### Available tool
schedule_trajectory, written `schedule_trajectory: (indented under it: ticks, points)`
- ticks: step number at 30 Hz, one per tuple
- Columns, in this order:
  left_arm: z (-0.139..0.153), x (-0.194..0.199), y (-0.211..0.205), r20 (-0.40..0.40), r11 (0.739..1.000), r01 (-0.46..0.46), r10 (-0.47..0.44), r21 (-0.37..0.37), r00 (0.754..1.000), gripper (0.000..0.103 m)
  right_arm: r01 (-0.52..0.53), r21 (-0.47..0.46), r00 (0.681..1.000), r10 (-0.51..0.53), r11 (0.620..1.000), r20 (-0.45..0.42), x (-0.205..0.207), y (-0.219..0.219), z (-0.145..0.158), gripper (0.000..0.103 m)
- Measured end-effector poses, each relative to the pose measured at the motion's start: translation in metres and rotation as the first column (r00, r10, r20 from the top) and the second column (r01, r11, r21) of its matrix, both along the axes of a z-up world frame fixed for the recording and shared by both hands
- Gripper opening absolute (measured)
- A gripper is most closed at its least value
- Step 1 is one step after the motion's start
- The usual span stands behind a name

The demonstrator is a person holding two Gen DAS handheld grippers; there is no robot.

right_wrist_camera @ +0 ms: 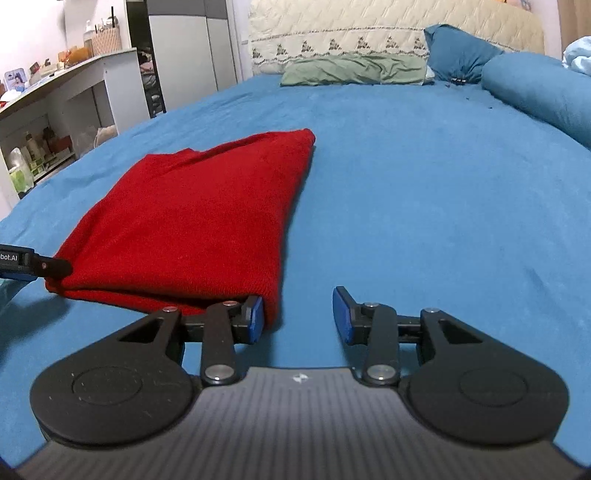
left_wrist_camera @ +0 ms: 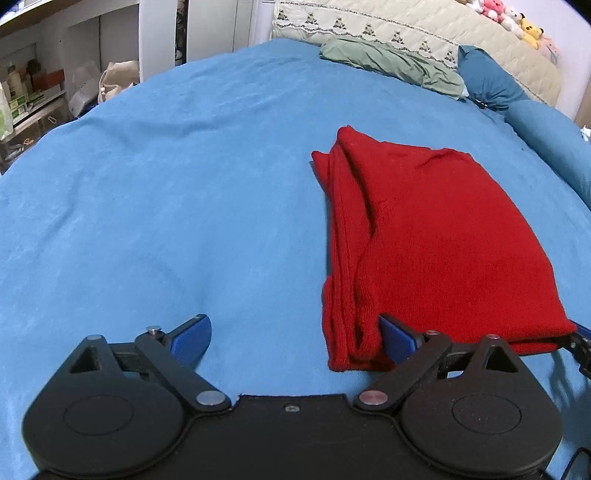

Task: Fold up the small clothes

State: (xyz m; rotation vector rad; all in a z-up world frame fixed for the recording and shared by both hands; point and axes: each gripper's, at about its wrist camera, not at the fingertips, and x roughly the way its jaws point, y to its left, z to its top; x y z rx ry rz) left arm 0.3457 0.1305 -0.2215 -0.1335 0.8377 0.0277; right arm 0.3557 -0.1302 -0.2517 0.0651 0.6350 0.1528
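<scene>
A red knitted garment (left_wrist_camera: 424, 240) lies folded into a narrow stack on the blue bed sheet (left_wrist_camera: 166, 203). It also shows in the right wrist view (right_wrist_camera: 192, 229). My left gripper (left_wrist_camera: 295, 339) is open at the garment's near left corner, its right finger touching the cloth edge. My right gripper (right_wrist_camera: 299, 317) is open at the garment's near right corner, its left finger against the cloth. The left gripper's tip shows in the right wrist view (right_wrist_camera: 48, 266) beside the garment's left corner. Neither holds anything.
A green pillow (right_wrist_camera: 354, 70), a dark blue pillow (right_wrist_camera: 458, 55) and a blue bolster (right_wrist_camera: 535, 92) lie at the bed's head by a quilted headboard (right_wrist_camera: 388, 29). Shelves with bottles (right_wrist_camera: 37, 155) stand left of the bed. Plush toys (left_wrist_camera: 517, 22) sit far right.
</scene>
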Motion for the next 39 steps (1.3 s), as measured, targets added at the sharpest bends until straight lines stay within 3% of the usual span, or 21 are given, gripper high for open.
schedule_trajectory:
  ticks: [6, 8, 10, 12, 14, 19, 23, 26, 28, 30, 31, 32, 33, 34, 35, 39]
  points:
    - [0.018, -0.001, 0.0, -0.011, 1.0, 0.008, -0.008, -0.019, 1.0, 0.095, -0.082, 0.036, 0.994, 0.084, 0.996, -0.07, -0.001, -0.02, 0.031, 0.062]
    - [0.039, -0.005, 0.0, 0.03, 1.0, 0.026, -0.026, -0.017, 0.999, 0.097, -0.122, 0.075, 0.987, 0.129, 0.99, -0.092, -0.002, -0.032, 0.053, 0.079]
    - [0.062, -0.003, 0.001, 0.095, 0.998, 0.065, -0.063, -0.019, 0.994, 0.103, -0.167, 0.122, 0.981, 0.177, 0.978, -0.078, 0.007, -0.044, 0.083, 0.103]
    - [0.081, 0.01, 0.003, 0.138, 0.994, 0.103, -0.098, -0.029, 0.986, 0.103, -0.178, 0.16, 0.979, 0.191, 0.971, -0.074, 0.024, -0.056, 0.108, 0.103]
    - [0.087, 0.036, 0.006, 0.118, 0.985, 0.152, -0.142, -0.08, 0.983, 0.103, -0.168, 0.211, 0.975, 0.194, 0.963, -0.109, 0.05, -0.065, 0.119, 0.103]
    - [0.057, 0.097, 0.01, 0.032, 0.96, 0.172, -0.17, -0.221, 0.985, 0.103, -0.093, 0.35, 0.95, 0.188, 0.932, -0.248, 0.118, -0.072, 0.093, 0.103]
    - [0.029, 0.119, 0.008, -0.014, 0.94, 0.141, -0.153, -0.312, 0.988, 0.103, -0.067, 0.379, 0.932, 0.193, 0.923, -0.308, 0.147, -0.058, 0.057, 0.103]
    - [0.016, 0.13, 0.006, -0.044, 0.936, 0.132, -0.154, -0.328, 0.987, 0.099, -0.056, 0.396, 0.923, 0.199, 0.917, -0.329, 0.16, -0.05, 0.037, 0.103]
    - [0.01, 0.133, 0.003, -0.051, 0.94, 0.13, -0.154, -0.316, 0.987, 0.095, -0.056, 0.398, 0.915, 0.206, 0.916, -0.346, 0.166, -0.046, 0.026, 0.097]
    - [0.009, 0.131, 0.0, -0.037, 0.945, 0.141, -0.159, -0.294, 0.987, 0.091, -0.058, 0.427, 0.908, 0.225, 0.903, -0.353, 0.169, -0.043, 0.017, 0.077]
    - [0.009, 0.131, -0.004, -0.039, 0.948, 0.153, -0.171, -0.28, 0.985, 0.074, -0.067, 0.45, 0.904, 0.244, 0.89, -0.349, 0.169, -0.043, 0.015, 0.062]
    - [0.011, 0.132, -0.007, -0.042, 0.945, 0.167, -0.186, -0.28, 0.982, 0.052, -0.071, 0.447, 0.907, 0.244, 0.892, -0.343, 0.168, -0.044, 0.019, 0.058]
    - [0.014, 0.133, -0.009, -0.047, 0.94, 0.17, -0.192, -0.296, 0.98, 0.048, -0.077, 0.445, 0.91, 0.245, 0.892, -0.333, 0.166, -0.044, 0.023, 0.048]
    - [0.016, 0.131, -0.01, -0.047, 0.942, 0.165, -0.186, -0.293, 0.981, 0.036, -0.083, 0.448, 0.914, 0.247, 0.89, -0.321, 0.164, -0.043, 0.028, 0.041]
    - [0.021, 0.131, -0.012, -0.046, 0.942, 0.167, -0.189, -0.292, 0.981, 0.029, -0.091, 0.457, 0.919, 0.251, 0.885, -0.304, 0.16, -0.045, 0.036, 0.04]
    - [0.054, 0.11, -0.021, 0.009, 0.921, 0.216, -0.225, -0.324, 0.974, 0.024, -0.133, 0.454, 0.934, 0.265, 0.881, -0.241, 0.133, -0.058, 0.077, 0.038]
